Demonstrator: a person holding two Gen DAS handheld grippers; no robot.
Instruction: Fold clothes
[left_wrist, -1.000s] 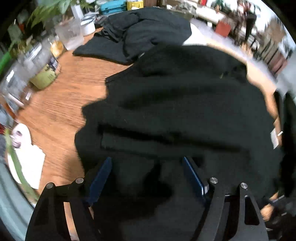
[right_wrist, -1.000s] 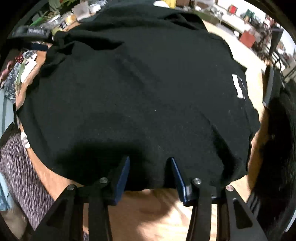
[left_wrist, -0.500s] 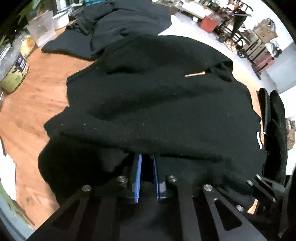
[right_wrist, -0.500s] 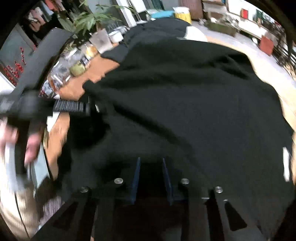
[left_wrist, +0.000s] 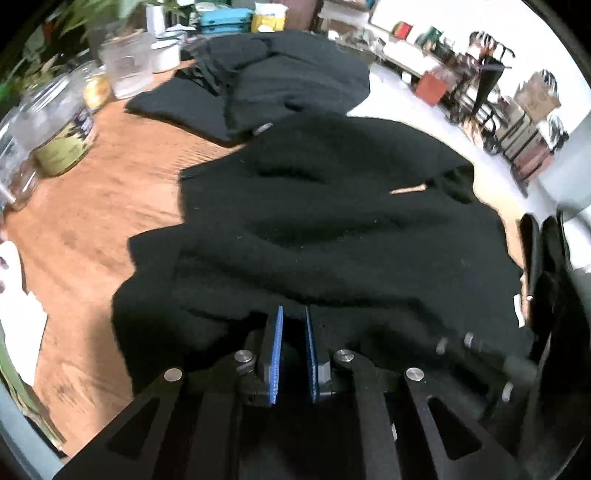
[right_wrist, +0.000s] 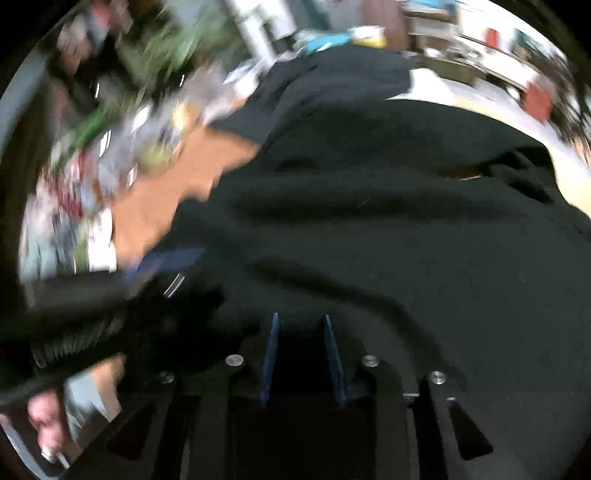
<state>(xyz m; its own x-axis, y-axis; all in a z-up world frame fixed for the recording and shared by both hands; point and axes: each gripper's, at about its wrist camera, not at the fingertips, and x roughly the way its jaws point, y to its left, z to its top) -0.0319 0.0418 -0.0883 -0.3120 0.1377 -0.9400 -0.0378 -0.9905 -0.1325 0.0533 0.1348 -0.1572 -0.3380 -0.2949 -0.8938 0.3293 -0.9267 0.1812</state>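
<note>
Both the left gripper (left_wrist: 293, 314) and right gripper (right_wrist: 300, 321), open a second ago, now clench the near hem of the black garment (left_wrist: 332, 229), lifting it to fold farward.

Right tool (right_wrist: 300, 321) clamps near edge of black garment (right_wrist: 388, 229); garment covers wooden bench (right_wrist: 159, 192); blurred clutter far left.

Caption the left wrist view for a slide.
Left gripper shut on the near edge of a black garment spread over a wooden table.
</note>
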